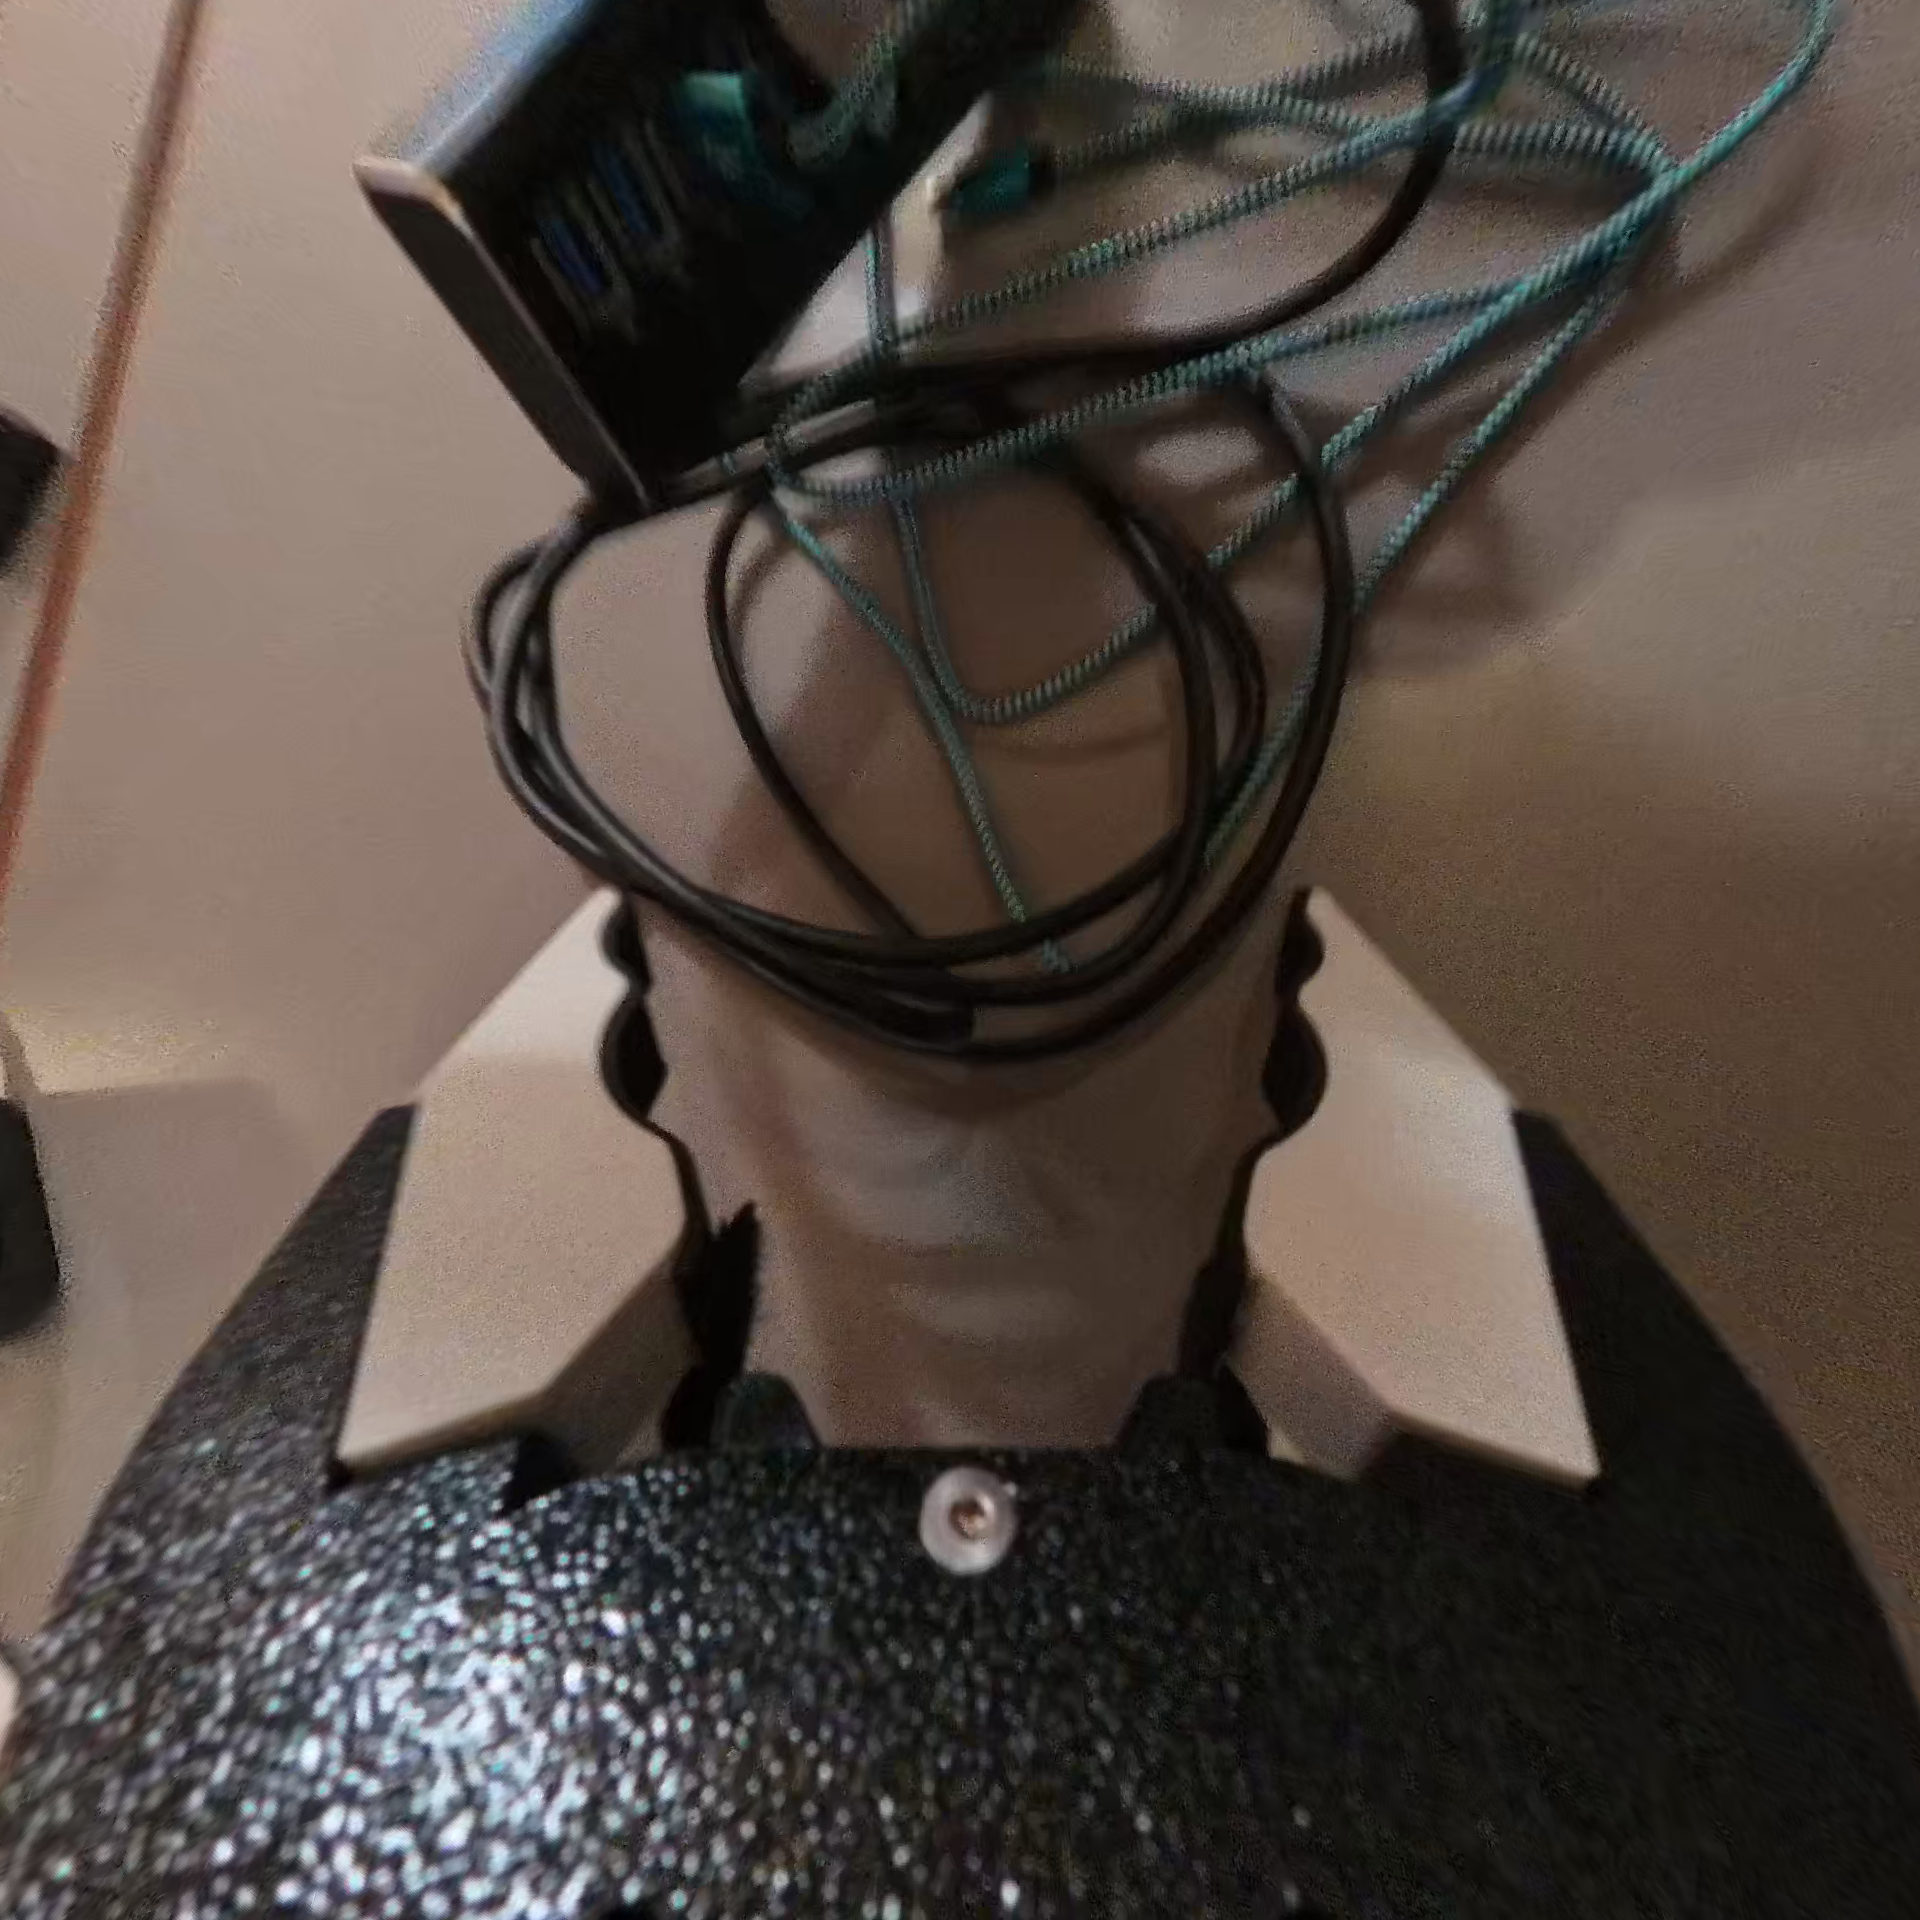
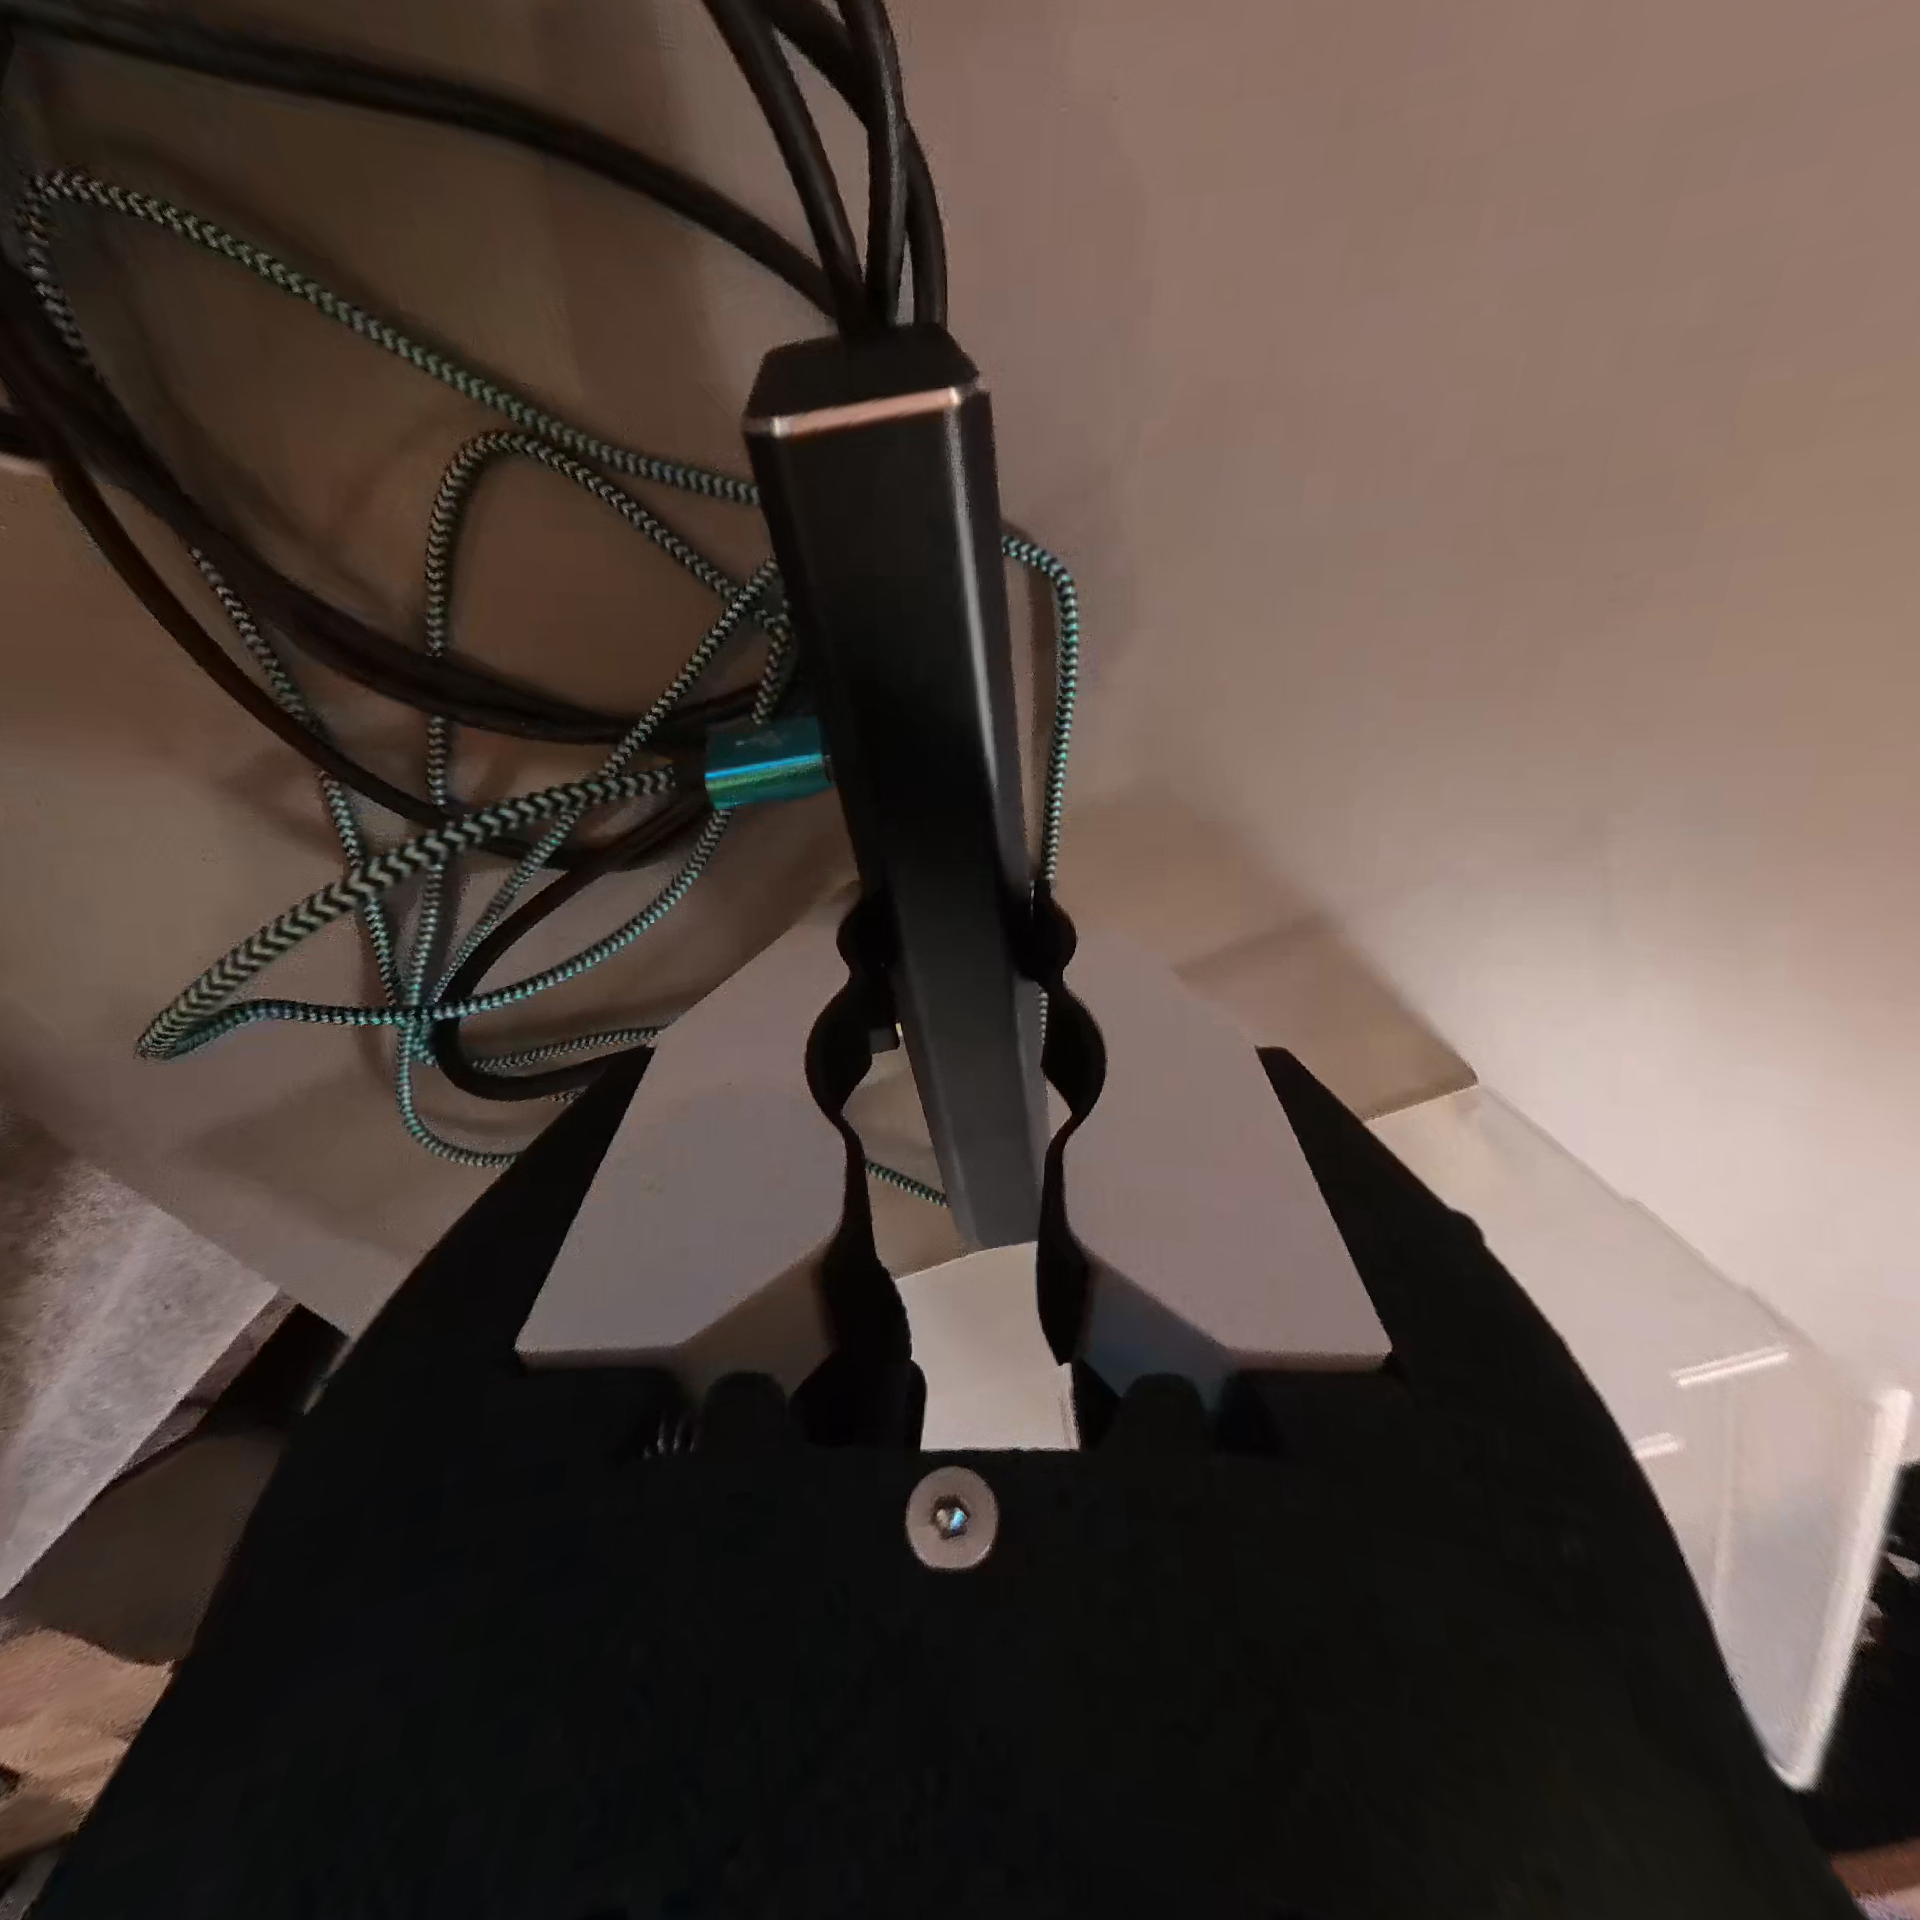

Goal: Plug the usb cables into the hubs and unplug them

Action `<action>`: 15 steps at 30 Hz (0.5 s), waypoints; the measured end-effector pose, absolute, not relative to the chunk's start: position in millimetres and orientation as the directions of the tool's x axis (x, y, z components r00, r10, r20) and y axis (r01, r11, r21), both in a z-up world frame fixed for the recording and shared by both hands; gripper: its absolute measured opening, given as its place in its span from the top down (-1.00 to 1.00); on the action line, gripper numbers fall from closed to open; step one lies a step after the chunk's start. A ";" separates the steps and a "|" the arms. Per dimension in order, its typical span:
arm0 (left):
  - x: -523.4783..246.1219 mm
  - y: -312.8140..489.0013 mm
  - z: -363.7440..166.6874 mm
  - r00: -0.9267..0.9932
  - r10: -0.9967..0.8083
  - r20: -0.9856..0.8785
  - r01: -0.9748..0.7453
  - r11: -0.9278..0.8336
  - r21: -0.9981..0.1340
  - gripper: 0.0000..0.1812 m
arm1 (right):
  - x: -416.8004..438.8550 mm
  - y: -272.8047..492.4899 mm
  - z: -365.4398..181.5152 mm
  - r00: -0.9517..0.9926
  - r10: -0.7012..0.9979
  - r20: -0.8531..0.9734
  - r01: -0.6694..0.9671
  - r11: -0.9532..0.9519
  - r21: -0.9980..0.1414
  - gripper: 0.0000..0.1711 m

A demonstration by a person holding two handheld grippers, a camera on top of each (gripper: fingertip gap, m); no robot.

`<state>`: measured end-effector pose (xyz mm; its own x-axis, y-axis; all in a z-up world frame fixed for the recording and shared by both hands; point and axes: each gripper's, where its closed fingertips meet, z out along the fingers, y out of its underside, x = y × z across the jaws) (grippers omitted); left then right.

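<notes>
Right claw [image 2: 951, 956] tight on hub [image 2: 904, 644].

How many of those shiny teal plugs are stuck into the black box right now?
1 for sure: a teal plug sits in the black hub's left side. The left view is too blurry to rule out another.

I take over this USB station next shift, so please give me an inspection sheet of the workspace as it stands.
Surface: beige table, cables piled on it.
Job's things: dark USB hub with teal plug seated in its side.
Clutter: clear plastic box at right.
Grippers: right gripper shut on the hub; left gripper open, holding nothing, black cable across its fingertips.
Cables: black cable coiled; teal braided cable tangled with it.
Surroundings: blurred, cannot tell.
</notes>
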<state>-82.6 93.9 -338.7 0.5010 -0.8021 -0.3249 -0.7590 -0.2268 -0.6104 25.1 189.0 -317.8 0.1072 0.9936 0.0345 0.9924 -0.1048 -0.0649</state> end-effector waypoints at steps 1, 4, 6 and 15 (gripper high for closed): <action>-76.9 91.9 -334.7 0.489 -0.813 -0.316 -0.743 -0.199 -0.639 -0.25 | 24.3 189.9 -318.8 0.107 0.993 0.038 0.992 -0.105 -0.065 0.66; -80.5 92.7 -335.2 0.434 -0.820 -0.374 -0.779 -0.133 -0.613 -0.10 | 19.6 190.5 -321.4 0.081 0.996 0.044 0.994 -0.077 -0.079 0.63; -80.2 92.7 -335.8 0.412 -0.826 -0.384 -0.779 -0.100 -0.619 -0.05 | 16.7 193.1 -325.1 0.054 0.996 0.064 0.995 -0.048 -0.091 0.57; -92.8 87.0 -315.6 0.427 -0.670 -0.607 -0.800 0.034 -0.600 -0.14 | -2.2 176.0 -324.8 -0.024 0.996 -0.081 0.977 0.006 -0.211 0.00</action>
